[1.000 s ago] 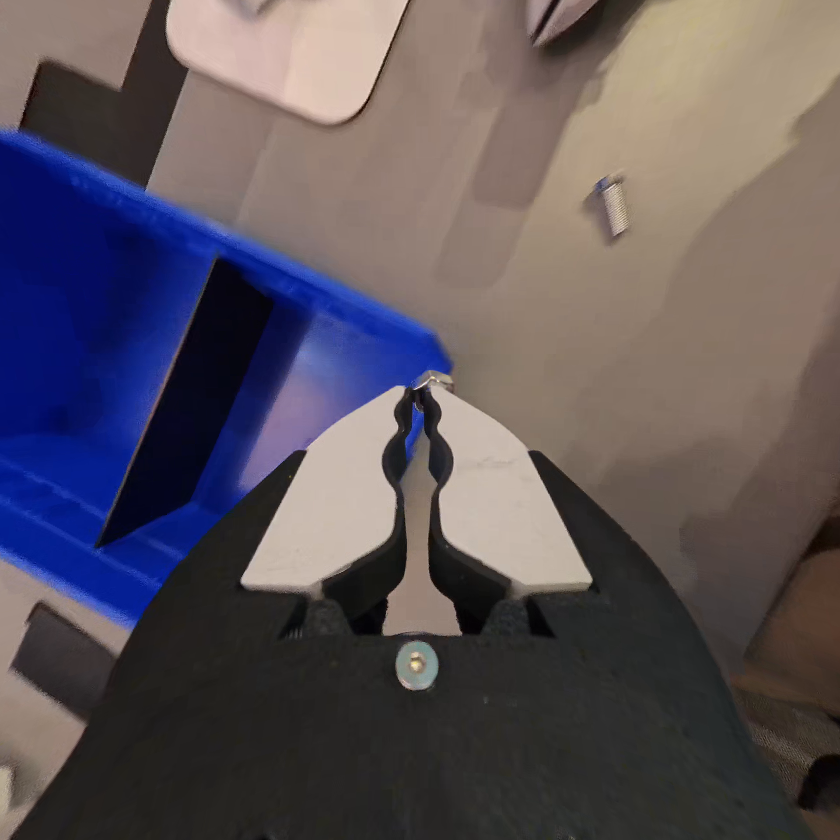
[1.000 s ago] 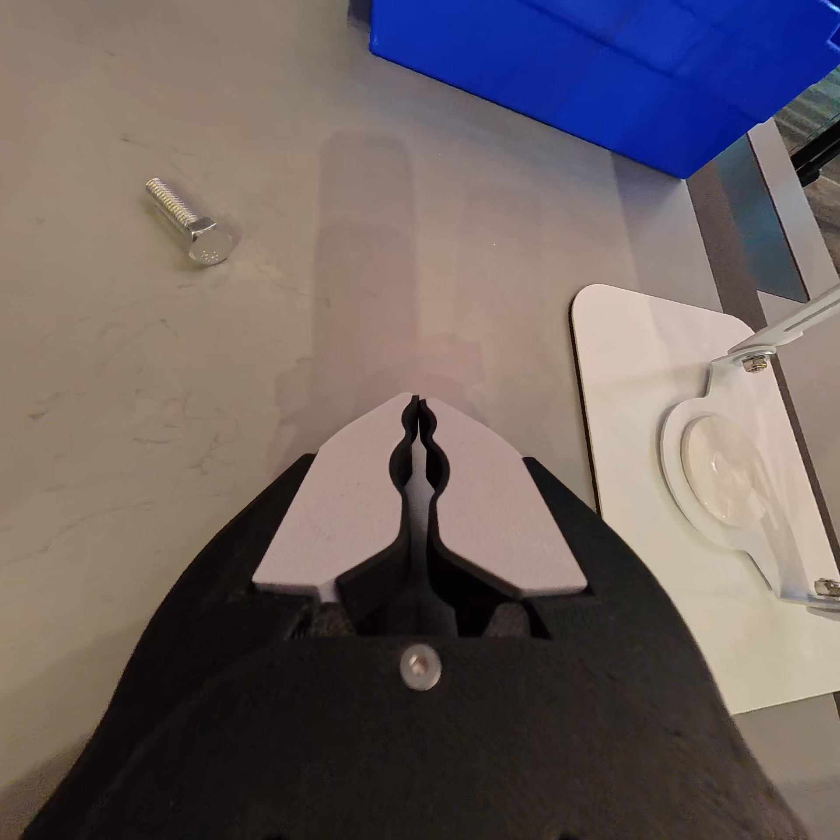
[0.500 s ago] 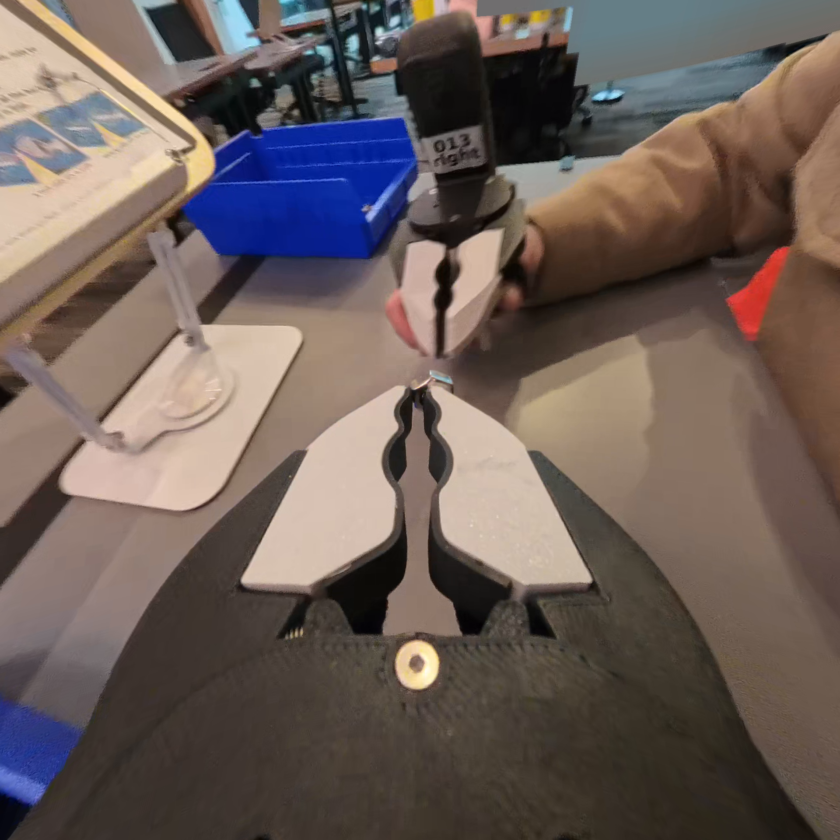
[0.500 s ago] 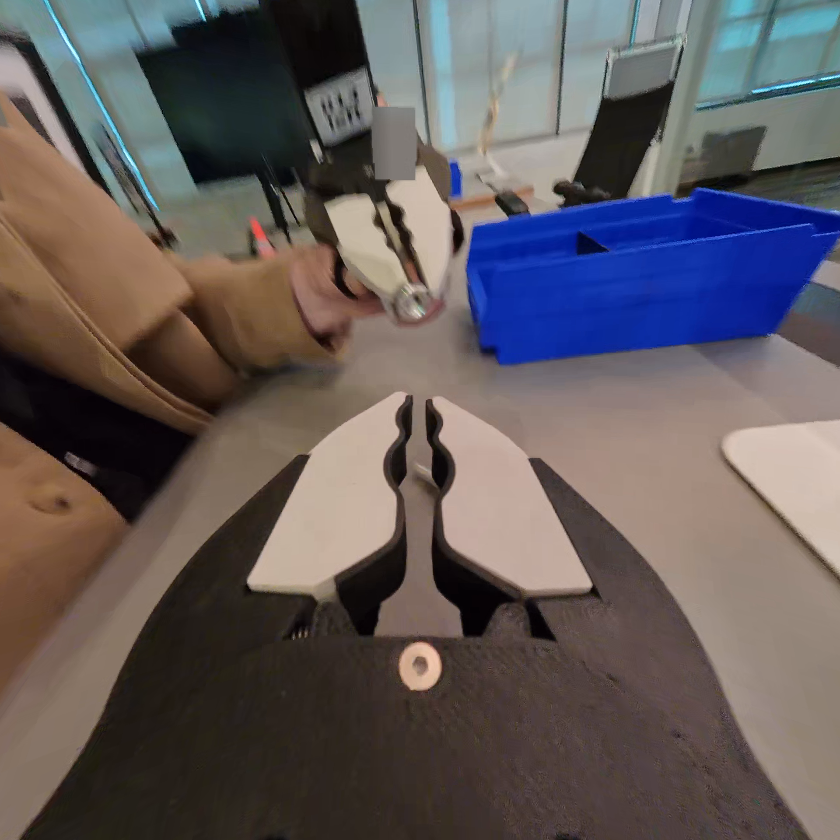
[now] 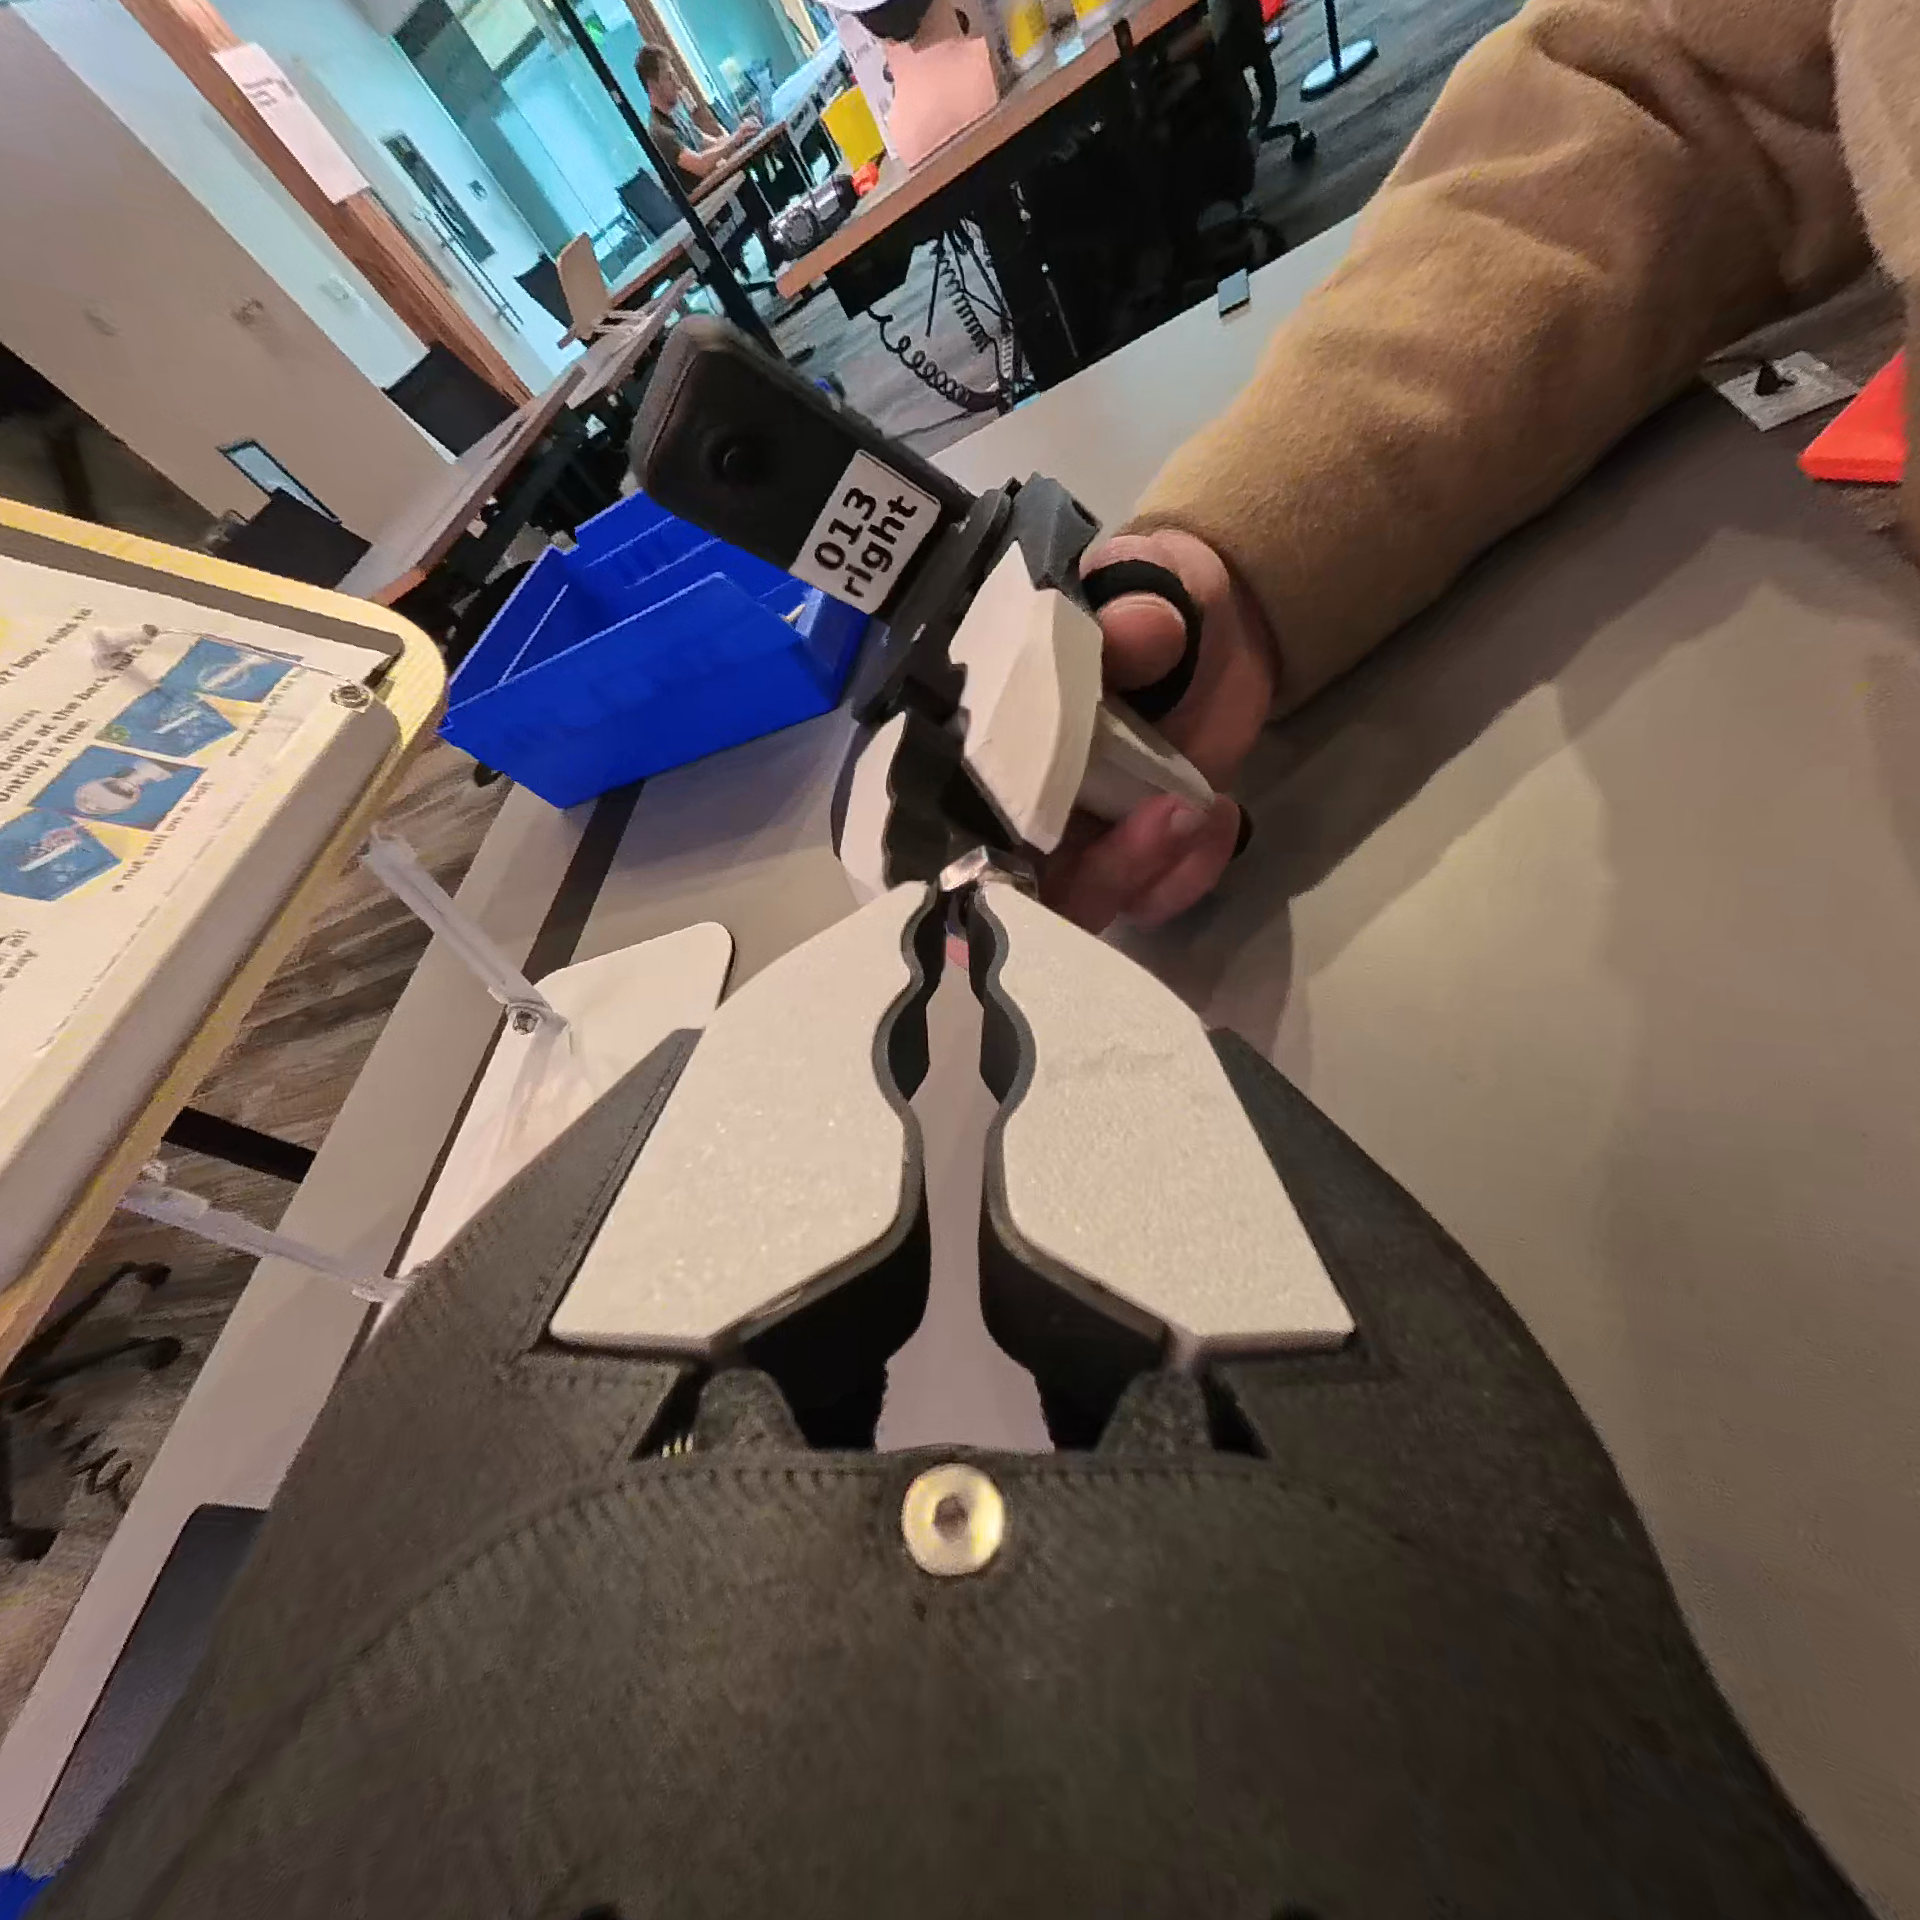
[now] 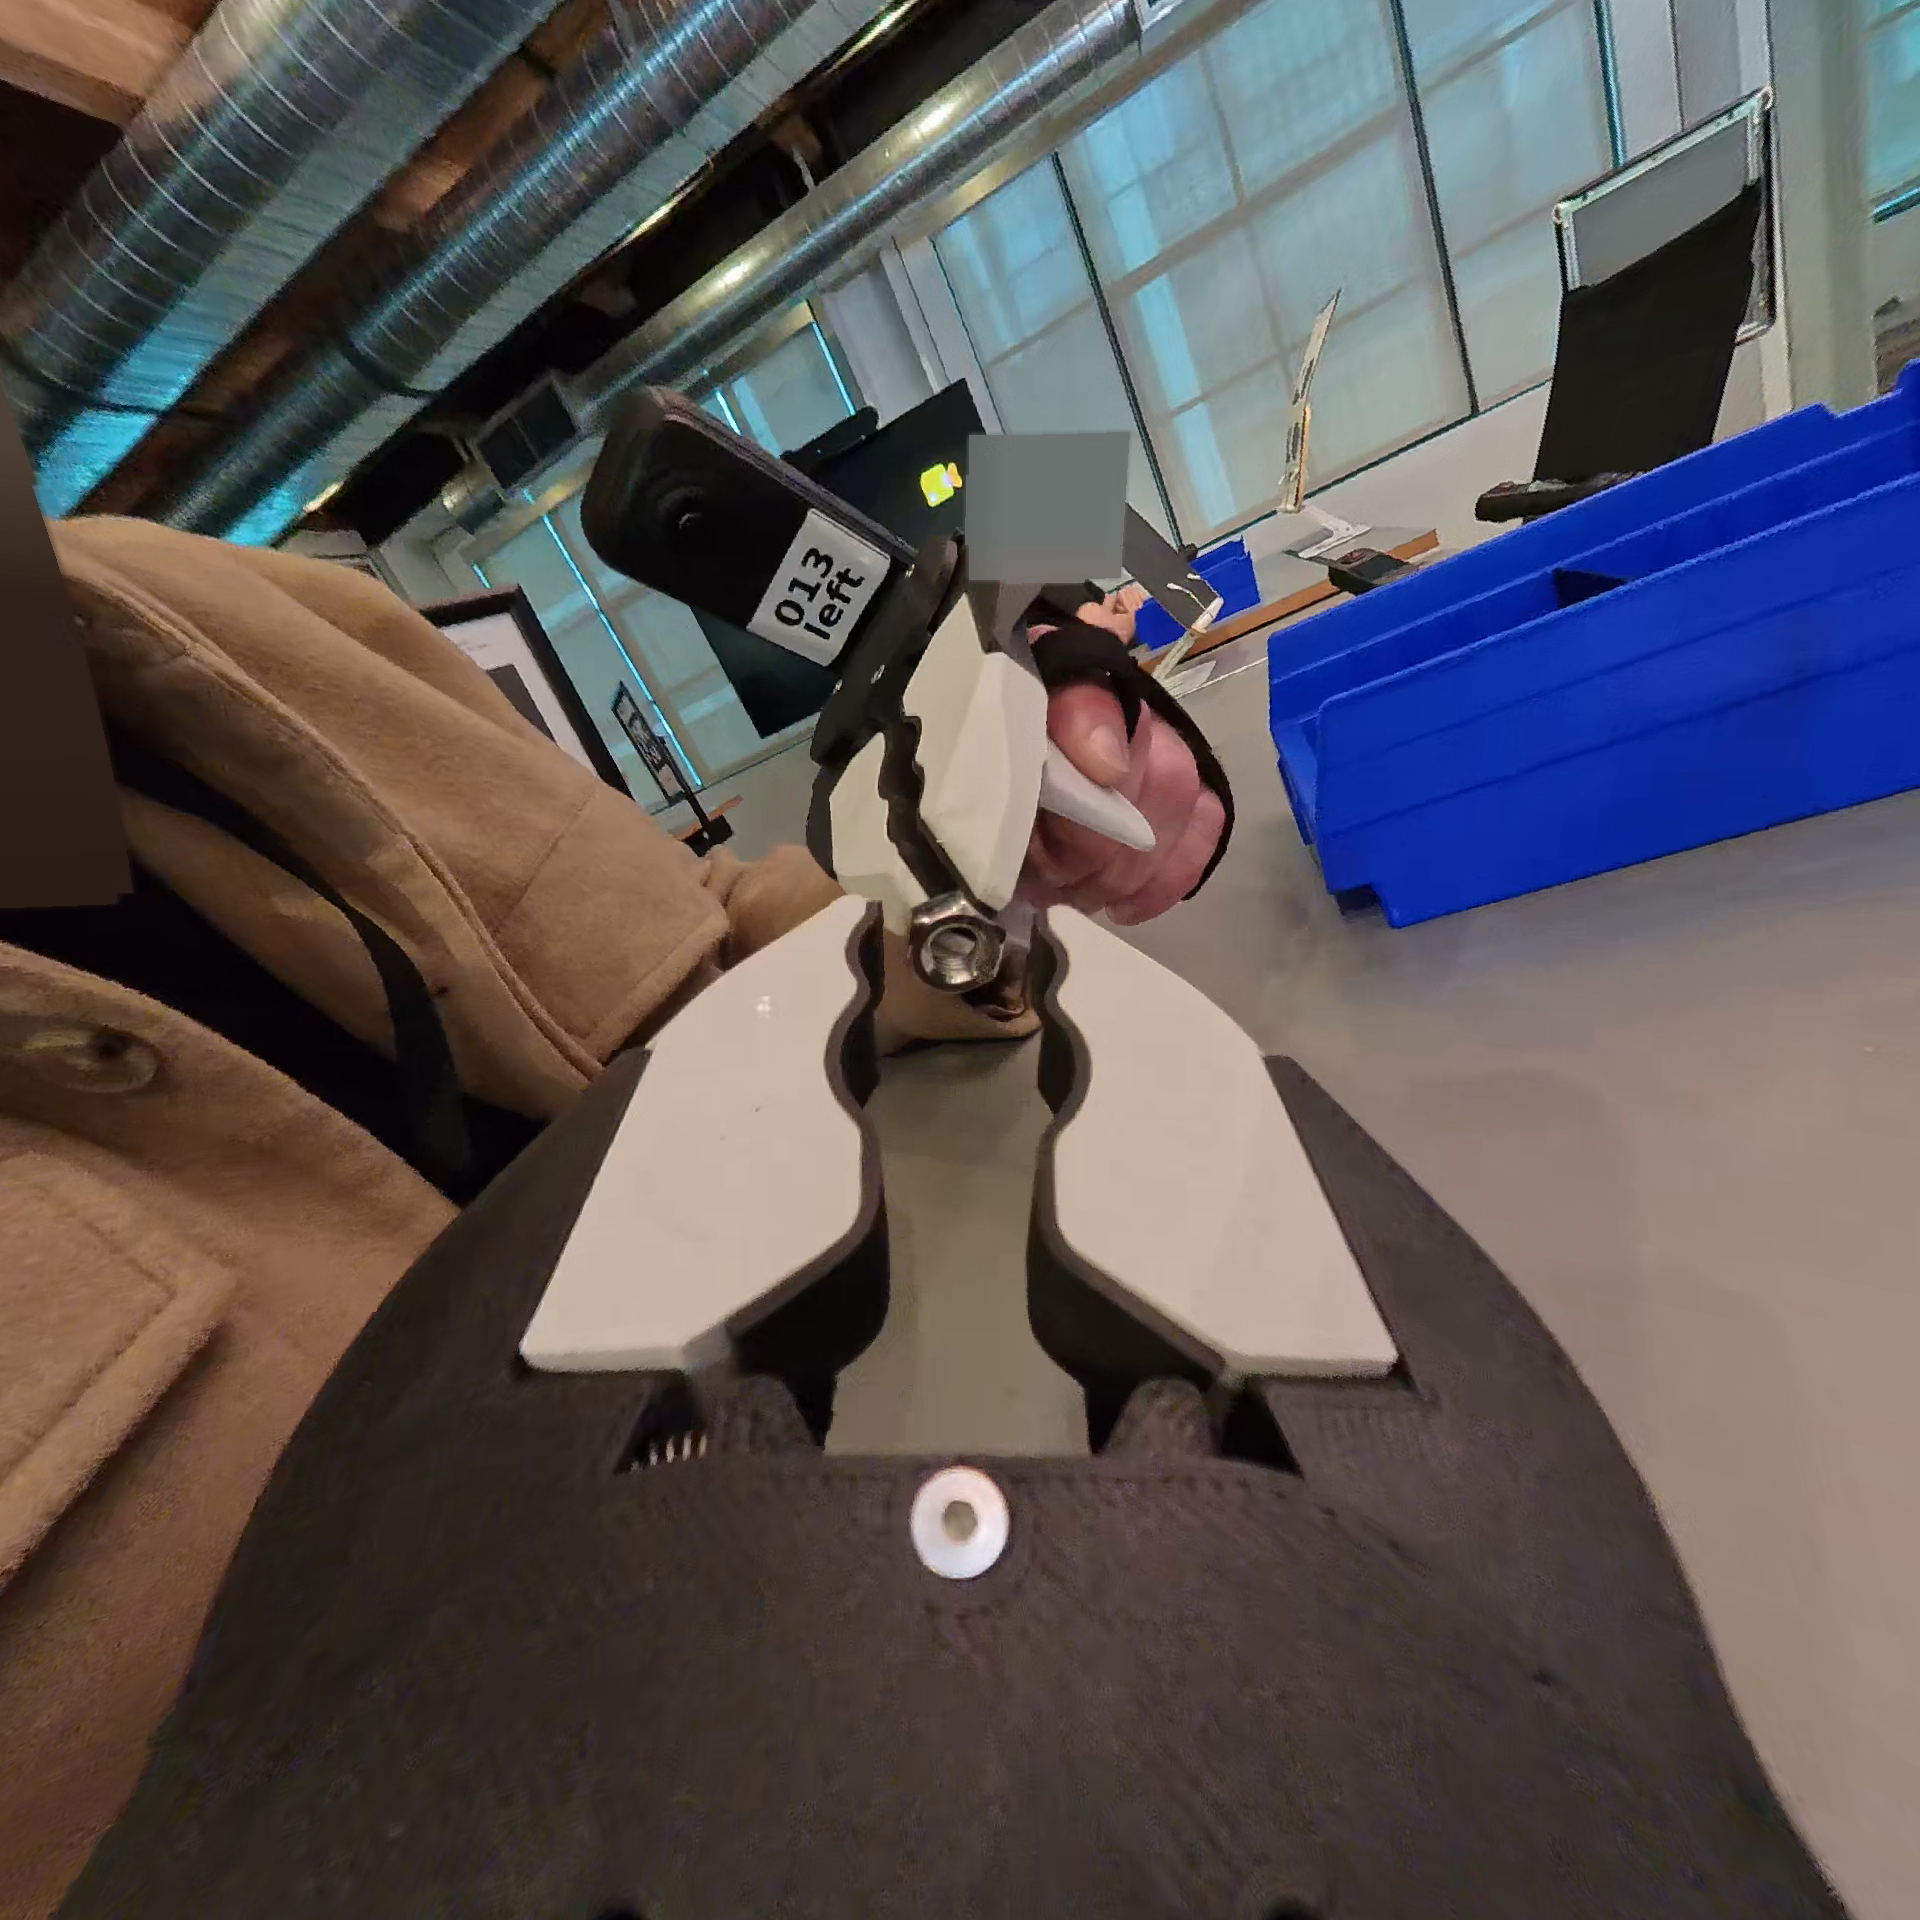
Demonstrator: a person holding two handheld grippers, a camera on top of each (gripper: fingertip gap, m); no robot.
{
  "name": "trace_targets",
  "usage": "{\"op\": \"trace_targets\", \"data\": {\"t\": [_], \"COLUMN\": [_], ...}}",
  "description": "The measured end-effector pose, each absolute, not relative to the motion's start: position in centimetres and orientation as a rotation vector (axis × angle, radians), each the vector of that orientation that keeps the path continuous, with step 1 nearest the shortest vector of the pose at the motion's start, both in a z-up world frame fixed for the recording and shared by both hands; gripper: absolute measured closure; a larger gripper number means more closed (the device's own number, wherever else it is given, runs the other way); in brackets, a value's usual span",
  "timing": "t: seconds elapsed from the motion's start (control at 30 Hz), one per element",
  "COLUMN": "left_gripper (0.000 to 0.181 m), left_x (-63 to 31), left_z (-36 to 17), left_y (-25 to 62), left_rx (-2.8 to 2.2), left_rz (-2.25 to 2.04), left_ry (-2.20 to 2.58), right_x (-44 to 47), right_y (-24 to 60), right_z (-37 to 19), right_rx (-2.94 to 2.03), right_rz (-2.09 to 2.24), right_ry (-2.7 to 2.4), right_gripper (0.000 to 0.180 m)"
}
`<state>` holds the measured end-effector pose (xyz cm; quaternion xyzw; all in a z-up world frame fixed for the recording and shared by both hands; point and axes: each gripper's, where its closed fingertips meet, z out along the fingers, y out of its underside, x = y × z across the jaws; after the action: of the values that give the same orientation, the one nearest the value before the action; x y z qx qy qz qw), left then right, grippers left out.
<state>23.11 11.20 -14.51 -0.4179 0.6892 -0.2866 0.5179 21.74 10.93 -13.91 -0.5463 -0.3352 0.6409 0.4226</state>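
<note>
Left gripper (image 5: 958, 902) pinches a shiny metal nut (image 6: 953, 943) at its tips. Right gripper (image 6: 953, 935) is spread wide, one finger each side of the nut, above the grey table (image 6: 1558, 1091).

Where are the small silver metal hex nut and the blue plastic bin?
small silver metal hex nut (image 6: 954, 948): right wrist view, on its threaded hole, at the far gripper's tips.
blue plastic bin (image 6: 1621, 769): right wrist view, on its long outer wall.

Large windows (image 6: 1299, 312), ceiling ducts (image 6: 312, 208)
</note>
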Motion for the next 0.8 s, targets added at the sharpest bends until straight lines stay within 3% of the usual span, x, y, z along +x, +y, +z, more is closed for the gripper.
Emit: {"op": "trace_targets", "data": {"t": [0.13, 0.47, 0.6, 0.8], "left_gripper": [0.177, 0.176, 0.162, 0.158], "left_x": [23.0, 23.0, 22.2, 19.2], "left_z": [-14.6, -14.4, -13.8, -17.0], "left_y": [11.2, 11.2, 11.5, 13.3], "left_rx": [-0.997, -0.981, -1.001, -1.147], "left_rz": [-0.684, -0.699, -0.715, -0.565], "left_ry": [1.651, 1.634, 1.629, 1.799], "right_x": [21.7, 21.8, 22.7, 24.0], "right_y": [10.9, 11.0, 11.7, 12.7], "right_z": [-14.2, -14.1, -13.9, -14.6], "right_rx": [-1.375, -1.371, -1.368, -1.409], "right_rz": [1.644, 1.630, 1.588, 1.484], "right_ry": [-0.834, -0.840, -0.818, -0.844], "right_gripper": [0.162, 0.162, 0.162, 0.162]}}
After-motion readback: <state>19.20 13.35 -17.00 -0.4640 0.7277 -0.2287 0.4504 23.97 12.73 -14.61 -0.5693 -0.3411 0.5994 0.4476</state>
